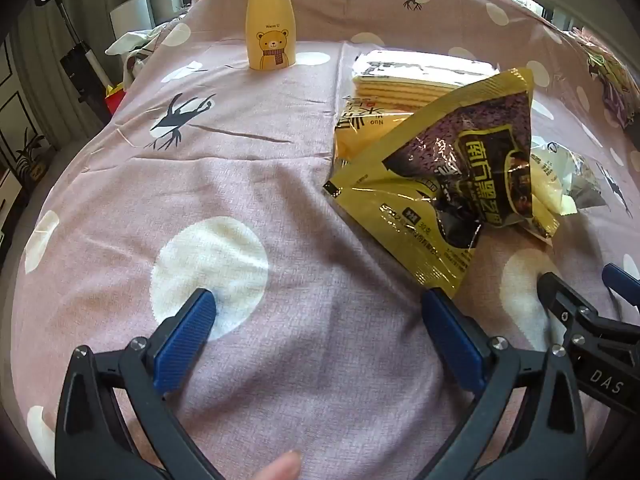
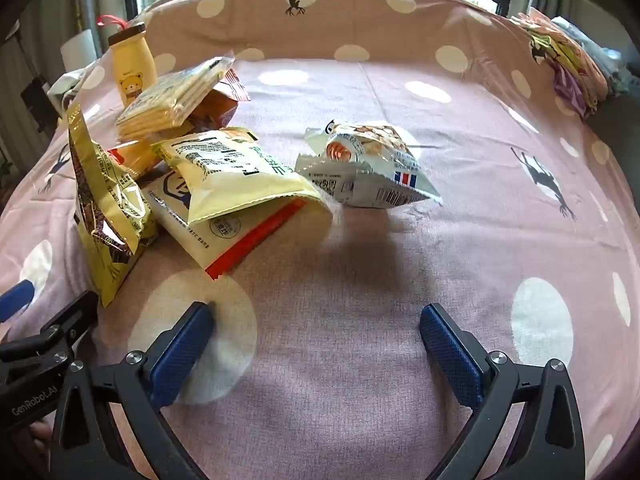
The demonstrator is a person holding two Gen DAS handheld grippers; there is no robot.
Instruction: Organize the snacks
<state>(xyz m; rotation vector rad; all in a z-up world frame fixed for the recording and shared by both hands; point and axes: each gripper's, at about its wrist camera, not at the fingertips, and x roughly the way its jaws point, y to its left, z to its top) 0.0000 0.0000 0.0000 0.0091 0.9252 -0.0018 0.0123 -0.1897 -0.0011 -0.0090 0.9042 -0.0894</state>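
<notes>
**Both tongs spread and empty above a loose heap of snacks**

Nearest the cameras, the left tongs [image 1: 318, 310] and the right tongs [image 2: 316, 324] hang side by side over the bed [image 2: 360, 380], angled down at its cover. Each pair is spread wide with nothing between its blue pads. A fingertip [image 1: 282, 466] shows at the bottom edge of the left view.

Just beyond the left tongs lies a yellow-and-black packet [image 1: 452, 176], tilted up against the heap. Beside it, a cream bag [image 2: 240, 172] rests on top of a white pouch with a red strip [image 2: 224, 236]. Further back sits a stack of yellow wafer packs [image 2: 172, 100]. A white-and-blue packet [image 2: 368, 168] lies apart from the heap, towards the middle of the bed.

No packet appears to be sorted yet. A sensible first move would be for the right tongs to take the lone white-and-blue packet, pinching its flat sealed edge rather than the puffed middle, which could slip or crush. The leaning packet may topple if its neighbours are pulled first.

The cover is pink with white dots and dark deer shapes, lightly creased. Towards the far left corner stands a yellow bear bottle [image 1: 270, 24]. Behind it are windows, and folded cloth [image 2: 568, 64] lies at the far right edge.
</notes>
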